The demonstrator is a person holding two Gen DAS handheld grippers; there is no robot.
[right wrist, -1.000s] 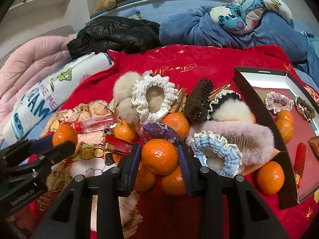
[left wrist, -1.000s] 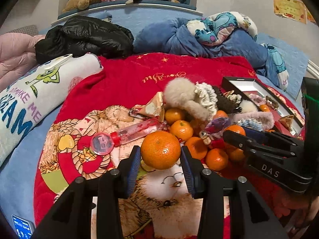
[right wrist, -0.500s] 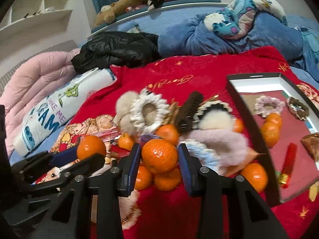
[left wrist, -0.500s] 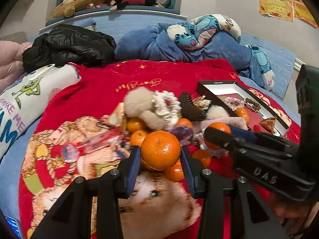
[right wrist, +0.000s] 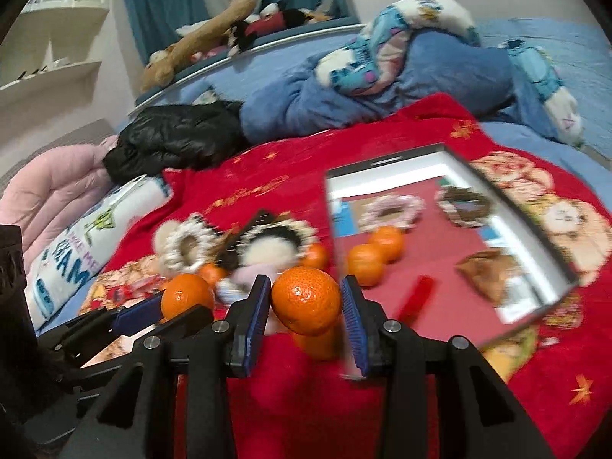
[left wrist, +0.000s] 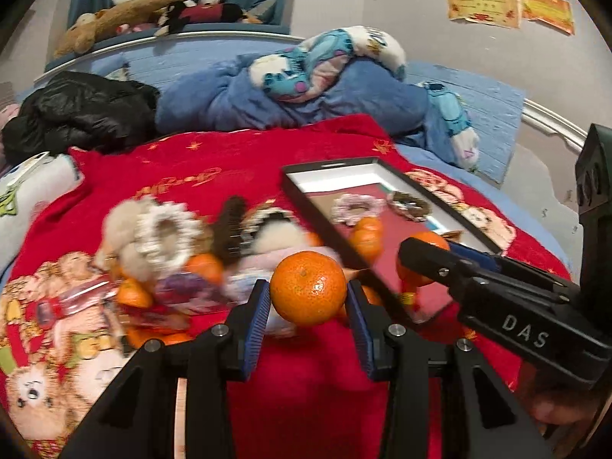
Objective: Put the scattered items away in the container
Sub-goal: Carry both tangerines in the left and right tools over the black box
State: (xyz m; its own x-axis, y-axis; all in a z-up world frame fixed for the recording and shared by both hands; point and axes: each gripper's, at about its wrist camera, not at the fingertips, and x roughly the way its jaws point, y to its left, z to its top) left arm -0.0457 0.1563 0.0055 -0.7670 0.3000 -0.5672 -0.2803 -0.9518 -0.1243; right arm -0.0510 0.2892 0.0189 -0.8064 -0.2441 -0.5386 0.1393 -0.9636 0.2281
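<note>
A: What are the two grippers carrying?

B: The left gripper (left wrist: 308, 298) has its jaws pinching a mandarin (left wrist: 308, 293), and the right gripper (right wrist: 305, 302) has its jaws pinching a second mandarin (right wrist: 306, 300). Both fruits are held up off the red blanket (left wrist: 183, 160) that covers the bed.

A: And where is the container?

B: The black tray (right wrist: 417, 150) lies on the blanket toward the right edge of the bed. In it are two mandarins (right wrist: 376, 254) near its left wall, a pink scrunchie (right wrist: 392, 212) and a brown scrunchie (right wrist: 464, 202) toward the far wall, a red stick (right wrist: 415, 296) at the near end, and a brown wrapped packet (right wrist: 487, 267).

A: What is around it?

B: Left of the tray there is a blurred heap: a white frilly scrunchie (left wrist: 166, 231), a dark hair claw (left wrist: 229, 229), fluffy pompoms, more mandarins and a clear bottle with a red part (left wrist: 76, 298). Some of it lies right against the tray's left wall.

A: Anything in the way?

B: In the left wrist view the right gripper (left wrist: 428, 258) crosses in front of the tray's near end. Further back lie a black jacket (left wrist: 82, 114), a blue duvet (left wrist: 306, 103) along the far edge of the bed, and a printed pillow (right wrist: 76, 252) on the left edge.
</note>
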